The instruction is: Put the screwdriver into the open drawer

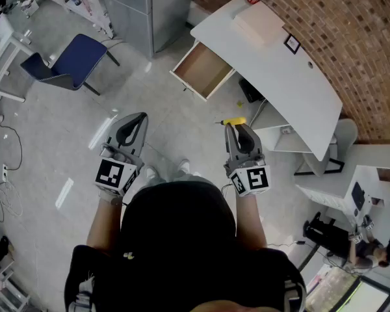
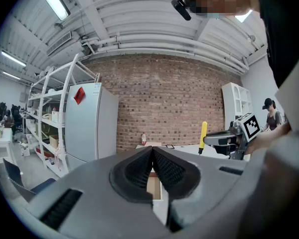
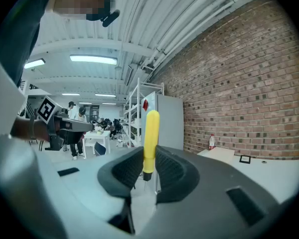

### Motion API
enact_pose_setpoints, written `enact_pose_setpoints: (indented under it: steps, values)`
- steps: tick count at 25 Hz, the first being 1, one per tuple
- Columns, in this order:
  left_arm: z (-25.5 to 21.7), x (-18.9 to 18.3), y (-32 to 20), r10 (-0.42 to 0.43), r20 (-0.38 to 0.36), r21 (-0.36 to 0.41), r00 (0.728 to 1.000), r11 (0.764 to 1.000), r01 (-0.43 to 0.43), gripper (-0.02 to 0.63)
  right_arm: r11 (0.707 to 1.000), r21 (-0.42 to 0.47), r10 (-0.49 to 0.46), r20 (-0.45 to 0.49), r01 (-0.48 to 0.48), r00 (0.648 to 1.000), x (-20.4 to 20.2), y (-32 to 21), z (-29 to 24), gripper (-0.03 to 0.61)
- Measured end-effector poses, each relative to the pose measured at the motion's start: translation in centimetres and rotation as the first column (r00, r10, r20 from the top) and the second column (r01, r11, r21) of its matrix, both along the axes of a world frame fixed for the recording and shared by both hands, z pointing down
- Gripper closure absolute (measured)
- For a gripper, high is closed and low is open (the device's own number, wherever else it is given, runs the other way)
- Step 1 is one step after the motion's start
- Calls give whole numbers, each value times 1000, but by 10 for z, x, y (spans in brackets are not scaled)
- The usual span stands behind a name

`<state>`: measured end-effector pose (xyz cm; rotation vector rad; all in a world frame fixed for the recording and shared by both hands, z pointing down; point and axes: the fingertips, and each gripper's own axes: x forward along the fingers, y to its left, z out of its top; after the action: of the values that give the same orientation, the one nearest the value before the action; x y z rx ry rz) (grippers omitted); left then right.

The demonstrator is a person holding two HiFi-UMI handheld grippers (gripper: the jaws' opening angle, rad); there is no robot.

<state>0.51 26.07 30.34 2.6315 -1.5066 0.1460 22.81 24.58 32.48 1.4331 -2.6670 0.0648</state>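
Observation:
My right gripper (image 3: 148,158) is shut on a yellow-handled screwdriver (image 3: 150,138), which stands upright between the pads with its thin shaft pointing down. In the head view its yellow handle (image 1: 234,121) shows at the tip of the right gripper (image 1: 239,134). The open wooden drawer (image 1: 203,69) sticks out of the white desk (image 1: 279,70) ahead, well beyond both grippers. My left gripper (image 1: 131,130) hangs at the left with its jaws together and nothing between them; in its own view the left gripper (image 2: 152,156) frames the drawer (image 2: 153,184) far ahead.
A blue chair (image 1: 68,62) stands on the grey floor at the upper left. A grey cabinet (image 1: 140,8) is left of the desk. A brick wall (image 1: 338,31) runs behind the desk. A small white cabinet (image 1: 287,138) sits under the desk's near end.

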Motion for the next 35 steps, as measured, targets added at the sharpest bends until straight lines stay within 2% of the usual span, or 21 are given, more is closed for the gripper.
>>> enact_pose_setpoints:
  steps: [8,21,28,35]
  values:
    - [-8,44,-1,27,-32,12,999,1000,-26,611,999,29,-28,2,28,1000,25,0,-6,499]
    - [14,107,-12,25,19,-22,1000,999,-24,611,998,-2,-56,85,56,995,81,-12,13,497]
    - [24,113,-31,21,16,-54,1000,998,-20,611,998,-35,-52,109,56,993,89,-30,21,497]
    - [27,91,-77,42,1,-69,999,997,-42,611,998,-27,-51,81,53,995,65,-74,15,497]
